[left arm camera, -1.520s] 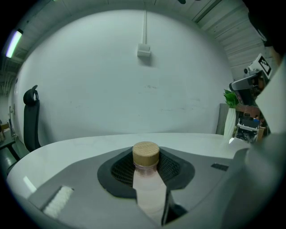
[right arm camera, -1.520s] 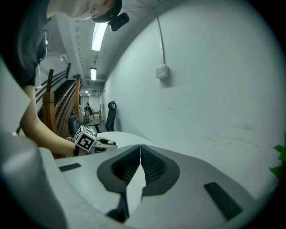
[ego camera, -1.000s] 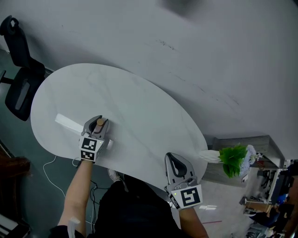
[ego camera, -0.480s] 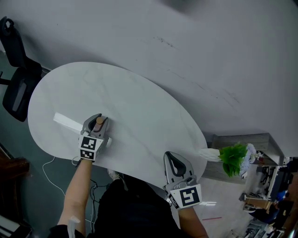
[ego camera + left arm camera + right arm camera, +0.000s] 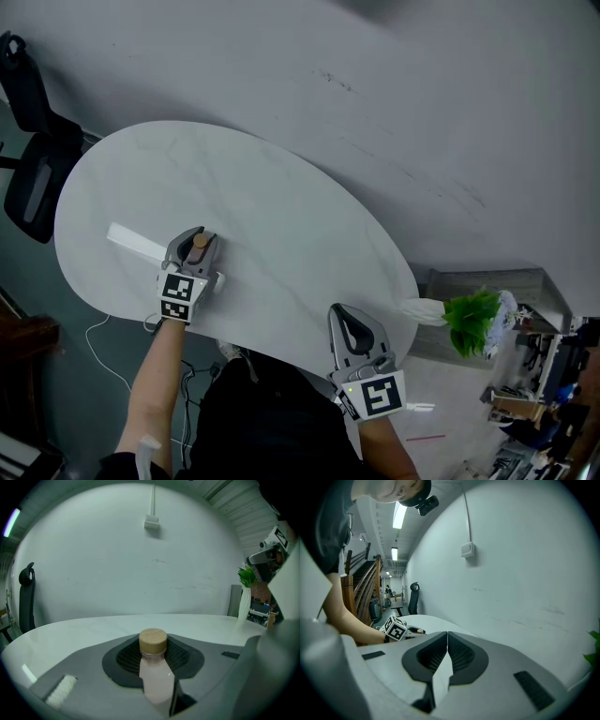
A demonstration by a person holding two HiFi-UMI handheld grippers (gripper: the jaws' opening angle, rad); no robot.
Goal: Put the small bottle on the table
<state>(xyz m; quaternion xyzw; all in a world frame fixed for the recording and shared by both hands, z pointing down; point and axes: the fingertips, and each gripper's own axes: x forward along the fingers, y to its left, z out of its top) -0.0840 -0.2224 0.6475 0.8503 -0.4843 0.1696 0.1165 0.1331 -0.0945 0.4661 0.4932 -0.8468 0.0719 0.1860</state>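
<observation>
left gripper (image 5: 192,247) was closed on the small bottle (image 5: 157,681), pads pressed on either side of its pale body just below the tan cap (image 5: 153,641). the bottle stood upright in the jaws, over the near left part of the table (image 5: 272,206). no view showed its base, so contact with the top could not be confirmed.

right gripper (image 5: 347,321) had its jaws together with nothing between them and hung at the table's near edge, well apart from the bottle.

judged step: set down and release. to do it well:
- keep the bottle vertical and lower until the base sits flat
- open the jaws evenly, so neither pad drags the body sideways
- draw back along the jaw line and clear the cap before lifting
- a tall, narrow bottle would likely tip if nudged, so go slowly

surface: white oval top, smooth and faintly veined, probably slick. a white strip (image 5: 133,244) lay just left of the left gripper, and the bottle should land beside it, not on it.

room: plain grey wall (image 5: 422,84) behind the table, with a small box (image 5: 151,522) on a vertical conduit. a dark chair (image 5: 33,141) stood at the far left, and a green plant in a white vase (image 5: 466,319) stood off the table's right end. a cable (image 5: 101,352) lay on the floor below.
</observation>
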